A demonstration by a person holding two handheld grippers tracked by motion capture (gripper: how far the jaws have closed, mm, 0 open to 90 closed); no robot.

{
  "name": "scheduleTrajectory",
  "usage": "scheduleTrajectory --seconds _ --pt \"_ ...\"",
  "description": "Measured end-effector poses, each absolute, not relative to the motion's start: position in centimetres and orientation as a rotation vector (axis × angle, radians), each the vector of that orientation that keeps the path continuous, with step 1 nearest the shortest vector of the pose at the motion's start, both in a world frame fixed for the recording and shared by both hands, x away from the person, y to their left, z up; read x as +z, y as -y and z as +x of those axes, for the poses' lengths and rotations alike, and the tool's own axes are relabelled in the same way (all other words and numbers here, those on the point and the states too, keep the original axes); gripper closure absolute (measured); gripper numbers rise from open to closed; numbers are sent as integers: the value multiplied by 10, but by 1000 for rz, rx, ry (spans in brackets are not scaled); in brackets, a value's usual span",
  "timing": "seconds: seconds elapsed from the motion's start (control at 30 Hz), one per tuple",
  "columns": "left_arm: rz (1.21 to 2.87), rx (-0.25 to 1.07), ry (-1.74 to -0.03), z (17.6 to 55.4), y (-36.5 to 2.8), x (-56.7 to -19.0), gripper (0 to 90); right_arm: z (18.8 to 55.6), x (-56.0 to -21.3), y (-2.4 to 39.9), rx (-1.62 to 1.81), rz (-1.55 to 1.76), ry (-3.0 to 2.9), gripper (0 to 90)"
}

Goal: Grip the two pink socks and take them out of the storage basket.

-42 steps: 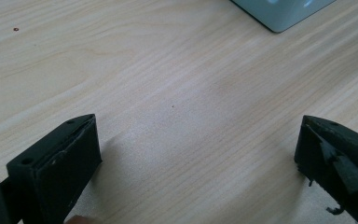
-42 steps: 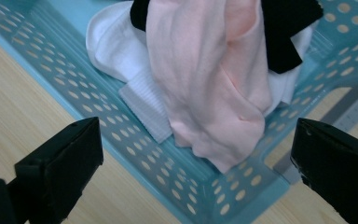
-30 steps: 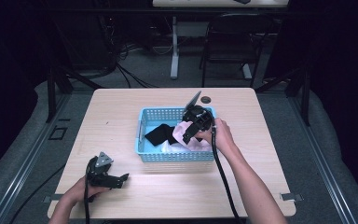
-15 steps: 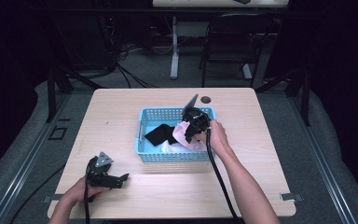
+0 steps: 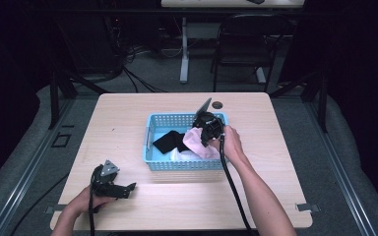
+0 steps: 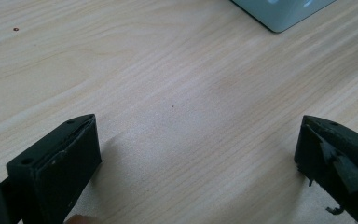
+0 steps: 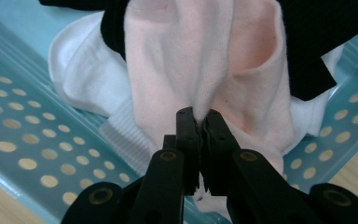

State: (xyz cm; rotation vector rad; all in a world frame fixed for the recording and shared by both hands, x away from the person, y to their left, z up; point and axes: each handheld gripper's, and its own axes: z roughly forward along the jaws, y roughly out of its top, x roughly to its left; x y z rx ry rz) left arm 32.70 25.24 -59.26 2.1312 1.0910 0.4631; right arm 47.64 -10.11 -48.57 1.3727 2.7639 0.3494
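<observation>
Right hand-held gripper point(image 5: 207, 133) sits inside the blue basket point(image 5: 150, 156), at its right half, tilted down into the pile of cloth. The person's right hand point(image 5: 230, 142) holds it from the basket's right wall; the cable trails back along the forearm toward the near edge of the worktop point(image 5: 285, 147).

In the right gripper view the jaws stand closed tight, tips together, with a fold of the pale pink cloth point(image 7: 205, 60) pinched between them. They have just been closing, and the pink fabric bunches up into a ridge right at the tips. The pink cloth lies on top of the pile, in the right part of the basket in the high view point(image 5: 197, 140).

Under and beside it: a white cloth point(image 7: 81, 79) with a ribbed hem, spreading toward the basket wall, and a black cloth point(image 7: 317, 42) lying across the far side of the pile. In the high view the black cloth point(image 5: 170, 142) covers the middle of the basket floor, left of the pink one.

Left hand-held gripper point(image 5: 126, 189) rests on the worktop near its front left corner, well apart from the basket, held by the left hand point(image 5: 86, 204). In the left gripper view its jaws stand wide apart with bare wood between them, nothing held. A corner of the basket shows at the top of that view point(image 6: 279, 14).
</observation>
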Motion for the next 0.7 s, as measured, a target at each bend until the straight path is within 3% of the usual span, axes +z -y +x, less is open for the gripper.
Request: scheduleTrajectory --seconds 0.7 --pt "2132 463 -1091 327 -252 -593 0 464 -436 116 457 1331 -2742 861"
